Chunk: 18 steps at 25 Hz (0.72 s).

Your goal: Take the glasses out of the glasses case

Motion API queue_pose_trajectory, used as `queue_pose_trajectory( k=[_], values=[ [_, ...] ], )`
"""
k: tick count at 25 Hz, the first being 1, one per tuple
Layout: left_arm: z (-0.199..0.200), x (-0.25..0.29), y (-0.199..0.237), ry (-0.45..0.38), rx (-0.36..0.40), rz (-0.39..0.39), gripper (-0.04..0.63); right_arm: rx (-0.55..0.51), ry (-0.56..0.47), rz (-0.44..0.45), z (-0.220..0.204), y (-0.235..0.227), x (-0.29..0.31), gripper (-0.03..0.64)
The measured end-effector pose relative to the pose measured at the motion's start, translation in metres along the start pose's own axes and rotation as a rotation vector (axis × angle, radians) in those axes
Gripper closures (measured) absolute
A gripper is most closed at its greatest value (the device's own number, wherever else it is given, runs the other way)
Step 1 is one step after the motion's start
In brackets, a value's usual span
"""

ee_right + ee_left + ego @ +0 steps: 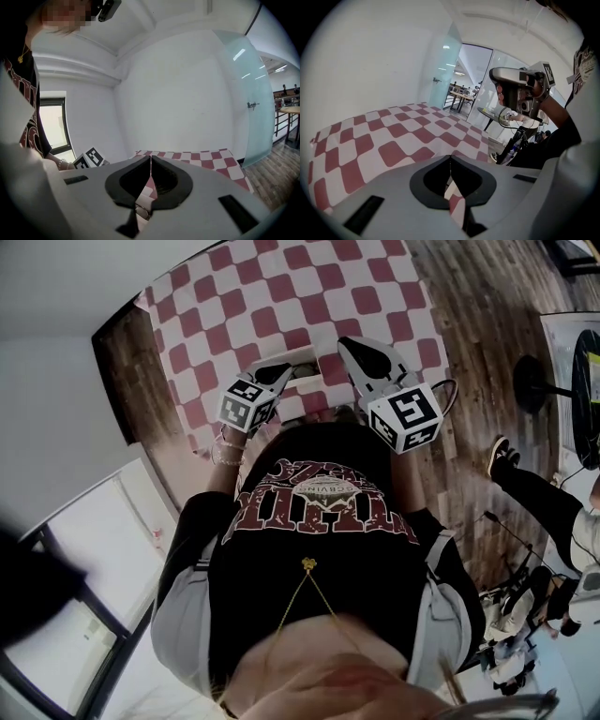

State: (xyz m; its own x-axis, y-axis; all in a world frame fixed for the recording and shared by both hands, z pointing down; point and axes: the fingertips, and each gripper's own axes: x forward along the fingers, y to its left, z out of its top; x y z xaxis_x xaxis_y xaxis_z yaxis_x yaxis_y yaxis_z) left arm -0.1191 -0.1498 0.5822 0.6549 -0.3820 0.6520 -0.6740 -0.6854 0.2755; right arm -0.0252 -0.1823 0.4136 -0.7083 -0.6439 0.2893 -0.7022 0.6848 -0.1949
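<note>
Neither the glasses case nor the glasses can be made out with certainty. In the head view a pale grey shape (305, 364) lies on the checked table (281, 296) between the two grippers, partly hidden; what it is stays unclear. My left gripper (289, 369) (450, 157) hovers over the table's near edge, jaws meeting at the tips with nothing between them. My right gripper (349, 341) (151, 157) is beside it, also shut and empty. A small ring-like shape (143, 211) shows low through the right jaws' gap.
The red-and-white checked cloth (393, 136) covers the whole table. Wooden floor (478, 324) lies to the right, with a round-based stand (530, 381) and another person's leg and shoe (502, 456). A white wall and a glass door (246, 98) stand beyond the table.
</note>
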Motion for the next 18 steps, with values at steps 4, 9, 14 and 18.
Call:
queue_pose_trajectory(
  k=[4,9,14,18],
  values=[
    [-0.01,0.008,0.004,0.047,0.0,-0.002,0.588,0.007,0.002,-0.017,-0.003,-0.005,-0.005,0.595],
    [-0.023,0.016,0.008,0.127,0.05,0.009,0.586,0.014,-0.001,-0.034,-0.005,-0.011,-0.009,0.595],
    [-0.037,0.025,0.01,0.205,0.132,-0.004,0.586,0.019,0.001,-0.042,-0.008,-0.015,-0.012,0.595],
    [-0.048,0.028,0.011,0.293,0.233,0.009,0.584,0.026,0.002,-0.054,-0.01,-0.019,-0.015,0.595]
  ],
)
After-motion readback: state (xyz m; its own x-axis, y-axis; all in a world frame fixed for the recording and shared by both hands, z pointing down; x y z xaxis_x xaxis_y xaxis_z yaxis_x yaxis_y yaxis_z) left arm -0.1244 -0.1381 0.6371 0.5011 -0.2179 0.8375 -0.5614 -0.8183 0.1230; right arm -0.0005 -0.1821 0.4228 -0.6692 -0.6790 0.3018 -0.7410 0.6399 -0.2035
